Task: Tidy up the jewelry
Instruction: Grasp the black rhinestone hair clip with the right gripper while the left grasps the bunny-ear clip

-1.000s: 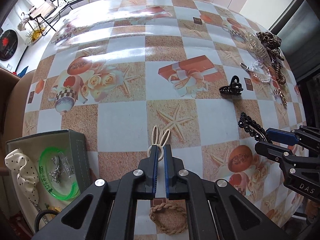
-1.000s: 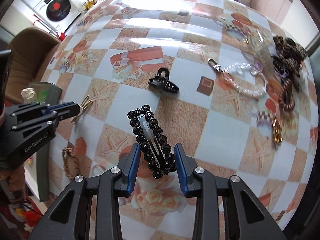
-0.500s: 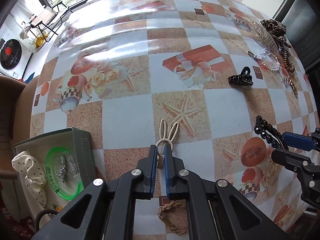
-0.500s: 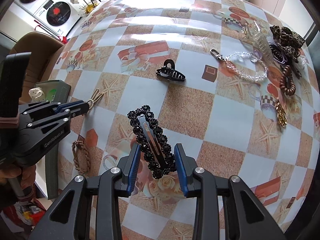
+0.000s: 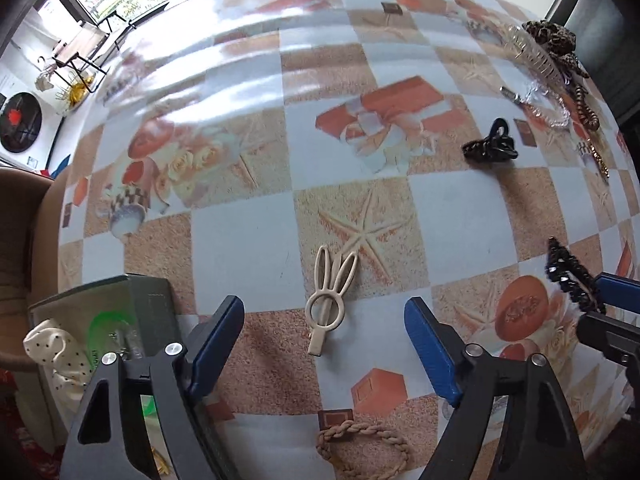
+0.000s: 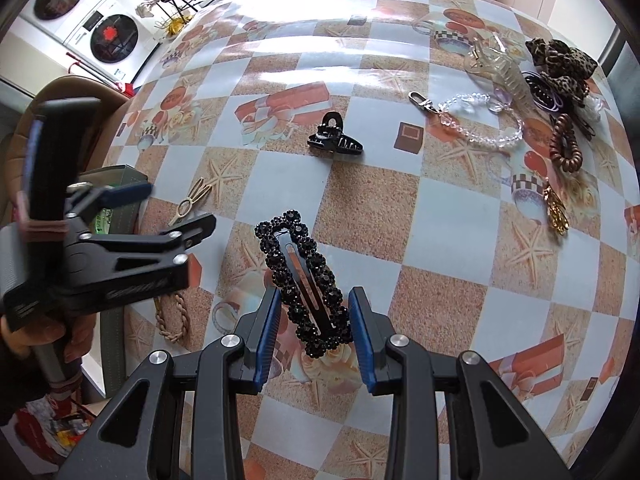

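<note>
A cream bunny-ear hair clip [image 5: 330, 300] lies flat on the patterned tablecloth, also in the right wrist view [image 6: 190, 201]. My left gripper [image 5: 324, 344] is open wide, its fingers either side of the clip's tail, not touching it. My right gripper [image 6: 312, 328] is shut on a black beaded snap clip [image 6: 304, 276] and holds it above the table; the clip also shows at the right edge of the left wrist view [image 5: 570, 274]. A green-grey box [image 5: 100, 312] at the left table edge holds a green bangle and a dotted cream scrunchie [image 5: 56, 348].
A braided rope bracelet [image 5: 362, 448] lies just below the left gripper. A black claw clip [image 6: 334, 140] lies mid-table. At the far right are a clear bead bracelet [image 6: 480, 120], a clear claw clip [image 6: 502, 66], leopard scrunchies [image 6: 560, 60], a brown coil tie [image 6: 566, 146] and a gold chain [image 6: 556, 210].
My left gripper, shut on the bunny-ear clip before, has opened wide and let the clip go onto the table. My right gripper still holds the black beaded clip.
</note>
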{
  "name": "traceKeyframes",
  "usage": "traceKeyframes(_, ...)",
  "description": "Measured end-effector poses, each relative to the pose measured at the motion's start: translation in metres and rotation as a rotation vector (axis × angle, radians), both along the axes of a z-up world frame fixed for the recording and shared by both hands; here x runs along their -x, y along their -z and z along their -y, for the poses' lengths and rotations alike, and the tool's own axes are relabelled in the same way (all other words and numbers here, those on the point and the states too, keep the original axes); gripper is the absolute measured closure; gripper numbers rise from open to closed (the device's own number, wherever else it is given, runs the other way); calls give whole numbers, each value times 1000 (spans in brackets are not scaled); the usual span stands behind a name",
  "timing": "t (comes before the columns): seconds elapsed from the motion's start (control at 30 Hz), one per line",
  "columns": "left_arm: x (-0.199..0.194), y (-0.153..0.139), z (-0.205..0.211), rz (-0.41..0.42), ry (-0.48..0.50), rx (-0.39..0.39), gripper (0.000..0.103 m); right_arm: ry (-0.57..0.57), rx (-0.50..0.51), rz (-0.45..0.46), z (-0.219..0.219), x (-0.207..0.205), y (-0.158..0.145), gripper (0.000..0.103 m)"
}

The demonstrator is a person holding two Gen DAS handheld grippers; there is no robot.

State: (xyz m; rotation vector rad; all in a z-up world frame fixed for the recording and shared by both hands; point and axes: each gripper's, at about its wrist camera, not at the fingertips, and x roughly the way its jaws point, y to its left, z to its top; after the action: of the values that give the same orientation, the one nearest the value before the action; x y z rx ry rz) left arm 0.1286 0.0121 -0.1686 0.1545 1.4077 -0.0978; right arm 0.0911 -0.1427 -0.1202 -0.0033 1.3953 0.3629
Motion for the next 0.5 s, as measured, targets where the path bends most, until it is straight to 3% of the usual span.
traceKeyframes(0.07,-2,2,-2,-3,-5,21,18,8,-5,-3,2,1,-1,65)
traceKeyframes(0.17,-1,2,-3,-9,0,58,30,26,-16,-7,5,4,-2,65)
traceKeyframes(0.3,3,-3,2,10,41,73,77,51,-27,-14,8,6,-3,65)
traceKeyframes(0.33,3,-4,3,7,42,81,81,55,-29,-15,8,7,-4,65)
traceKeyframes(0.5,8,-12,3,11,22,111,81,63,-28,-11,7,11,-8,65)
